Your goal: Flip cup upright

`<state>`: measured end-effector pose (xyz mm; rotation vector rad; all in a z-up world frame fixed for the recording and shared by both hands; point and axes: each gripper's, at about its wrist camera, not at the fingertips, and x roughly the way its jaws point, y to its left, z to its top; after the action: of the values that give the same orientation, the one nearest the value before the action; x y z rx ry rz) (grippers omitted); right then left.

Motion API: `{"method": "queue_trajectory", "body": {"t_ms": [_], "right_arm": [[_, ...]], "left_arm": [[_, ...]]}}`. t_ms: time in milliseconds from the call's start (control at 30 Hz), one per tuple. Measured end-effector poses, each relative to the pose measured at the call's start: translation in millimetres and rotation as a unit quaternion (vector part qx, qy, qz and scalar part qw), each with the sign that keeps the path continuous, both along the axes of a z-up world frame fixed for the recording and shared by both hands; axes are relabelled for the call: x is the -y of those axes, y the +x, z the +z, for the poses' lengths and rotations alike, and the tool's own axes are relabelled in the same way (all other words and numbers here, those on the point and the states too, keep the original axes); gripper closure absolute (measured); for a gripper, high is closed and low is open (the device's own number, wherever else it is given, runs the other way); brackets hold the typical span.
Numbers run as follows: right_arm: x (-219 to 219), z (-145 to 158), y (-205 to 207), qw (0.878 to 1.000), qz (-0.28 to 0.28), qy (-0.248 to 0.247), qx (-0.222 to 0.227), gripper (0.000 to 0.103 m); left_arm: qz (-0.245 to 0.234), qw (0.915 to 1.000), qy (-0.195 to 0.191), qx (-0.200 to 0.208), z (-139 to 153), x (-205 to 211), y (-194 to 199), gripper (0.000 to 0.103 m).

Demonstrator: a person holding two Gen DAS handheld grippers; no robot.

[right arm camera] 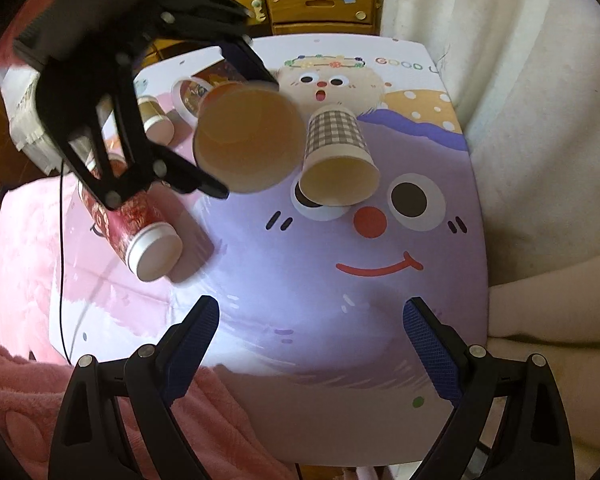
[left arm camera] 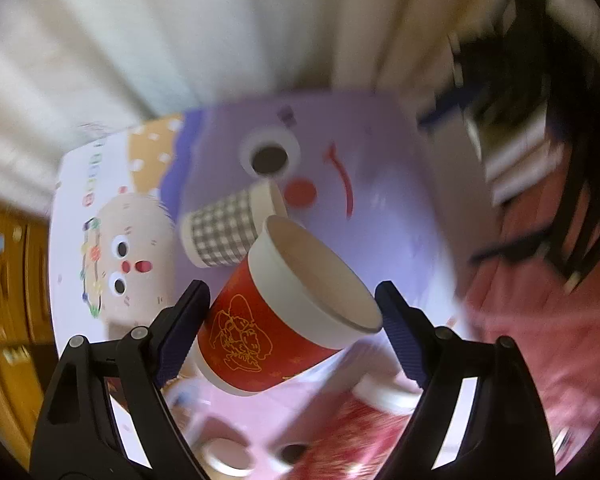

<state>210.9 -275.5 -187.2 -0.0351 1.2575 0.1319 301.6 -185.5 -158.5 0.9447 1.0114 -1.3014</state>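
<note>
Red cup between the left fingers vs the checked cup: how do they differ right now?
The red cup is off the table, tilted, between the left gripper's fingers; the checked cup lies on its side on the table, untouched. The red cup has a gold line drawing; the checked cup has a grey-and-white grid. In the right wrist view, the red cup's mouth looks wider. Both are open paper cups with pale interiors, neither upright.

Five paper cups: one red cup (right arm camera: 248, 136), one checked cup (right arm camera: 338, 160), one red patterned cup (right arm camera: 140, 236), two further back (right arm camera: 158, 122) (right arm camera: 196, 94), two grippers (right arm camera: 312, 344) (right arm camera: 236, 120)
</note>
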Motion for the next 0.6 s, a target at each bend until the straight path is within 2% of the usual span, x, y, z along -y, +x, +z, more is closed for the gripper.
{"method": "queue_trajectory", "body": {"t_ms": [67,133,167,267,300,333,400,433,500,533,600], "right_arm": [[-1,5,-5,1.0,-0.014,0.0,0.008,0.008],[-2,10,-11,0.999,-0.028,-0.002,0.015,0.008],[-3,12,-15,0.999,-0.035,-0.003,0.018,0.008],[-6,20,-32,0.998,-0.066,-0.003,0.026,0.008],[-7,23,-38,0.997,-0.078,0.0,0.029,0.008],[-8,26,-43,0.996,-0.088,0.003,0.031,0.008],[-11,33,-56,0.993,-0.114,0.012,0.037,0.008],[-12,35,-62,0.991,-0.124,0.017,0.041,0.008],[-17,41,-77,0.988,-0.143,0.03,0.047,0.008],[-20,43,-85,0.987,-0.151,0.033,0.048,0.008],[-28,46,-101,0.984,-0.167,0.042,0.049,0.008]], "left_arm": [[0.046,0.9982,-0.034,-0.015,22,-6,5,0.02],[0.105,0.9911,-0.078,-0.027,42,-19,3,0.02],[0.13,0.9863,-0.096,-0.032,48,-26,0,0.02],[0.214,0.9638,-0.15,-0.052,67,-54,-10,0.02],[0.247,0.9537,-0.162,-0.059,70,-65,-18,0.02],[0.264,0.9477,-0.167,-0.063,70,-73,-22,0.02],[0.318,0.9264,-0.185,-0.08,71,-96,-40,0.02],[0.334,0.919,-0.191,-0.086,70,-107,-46,0.02],[0.377,0.8964,-0.205,-0.11,69,-128,-63,0.02],[0.403,0.8809,-0.213,-0.129,67,-141,-72,0.02],[0.437,0.8557,-0.224,-0.162,62,-160,-87,0.02]]}}
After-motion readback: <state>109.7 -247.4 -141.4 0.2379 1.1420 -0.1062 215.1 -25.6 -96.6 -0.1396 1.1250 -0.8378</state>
